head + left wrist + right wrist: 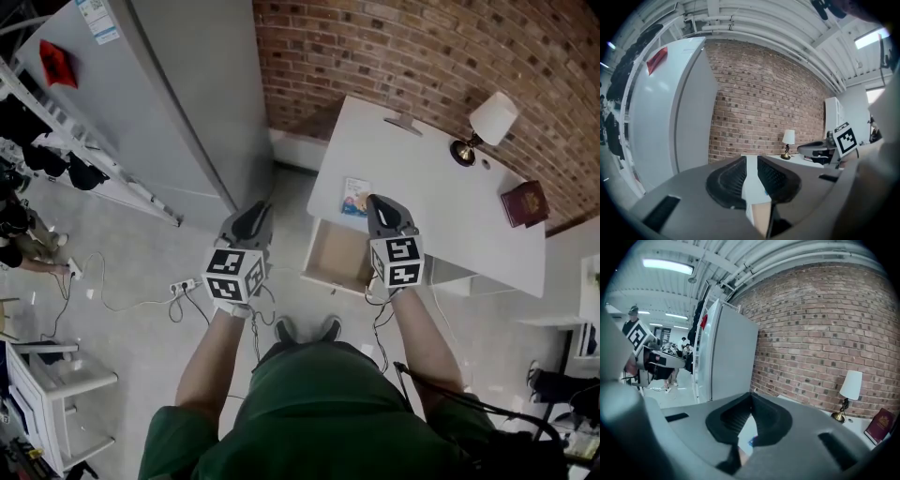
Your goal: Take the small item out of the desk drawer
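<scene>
The desk drawer hangs open under the front of the white desk, and its wooden inside looks bare. A small blue-printed item lies flat on the desktop just behind the drawer. My right gripper points at the item's right edge, its jaws shut tip to tip with nothing between them. Whether it touches the item I cannot tell. My left gripper hangs over the floor left of the desk, jaws a narrow gap apart and holding nothing.
A white table lamp and a dark red book stand at the desk's far right. A tall grey cabinet rises to the left, with a ladder beyond it. A power strip with cables lies on the floor.
</scene>
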A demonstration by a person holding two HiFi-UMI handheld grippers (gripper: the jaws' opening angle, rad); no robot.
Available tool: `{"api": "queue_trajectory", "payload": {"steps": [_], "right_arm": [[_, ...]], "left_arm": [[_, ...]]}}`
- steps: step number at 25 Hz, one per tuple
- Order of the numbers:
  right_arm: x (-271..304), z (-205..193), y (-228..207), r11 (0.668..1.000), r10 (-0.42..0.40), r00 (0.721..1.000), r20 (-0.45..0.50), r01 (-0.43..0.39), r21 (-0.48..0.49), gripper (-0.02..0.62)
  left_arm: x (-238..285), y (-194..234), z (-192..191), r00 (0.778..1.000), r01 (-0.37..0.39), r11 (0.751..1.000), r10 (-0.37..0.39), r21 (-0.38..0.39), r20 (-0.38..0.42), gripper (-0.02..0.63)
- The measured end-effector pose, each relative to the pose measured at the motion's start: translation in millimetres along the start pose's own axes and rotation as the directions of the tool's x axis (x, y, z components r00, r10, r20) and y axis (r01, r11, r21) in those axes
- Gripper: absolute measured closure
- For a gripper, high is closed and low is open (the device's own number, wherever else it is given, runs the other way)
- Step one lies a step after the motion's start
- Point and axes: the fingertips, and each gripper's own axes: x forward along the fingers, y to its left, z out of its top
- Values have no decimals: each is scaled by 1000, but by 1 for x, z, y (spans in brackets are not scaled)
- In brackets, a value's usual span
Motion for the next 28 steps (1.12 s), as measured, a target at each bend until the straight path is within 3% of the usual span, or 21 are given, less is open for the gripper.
{"api": "queue_trajectory", "payload": {"steps": [7, 14, 28], "right_arm": [[-19, 33, 0, 999, -34, 996, 85, 31, 34, 591], [-34, 73, 15, 999, -37, 976, 213, 39, -5, 591], [-34, 86, 30, 998, -32, 974, 223, 42, -44, 592]], "left_arm": [[-11, 1, 31, 996, -25, 999, 21, 36, 85, 551], [-19, 9, 51, 988, -56, 995, 44, 76, 150, 558], [-19, 21, 51, 984, -51, 992, 30, 113, 177, 569]]}}
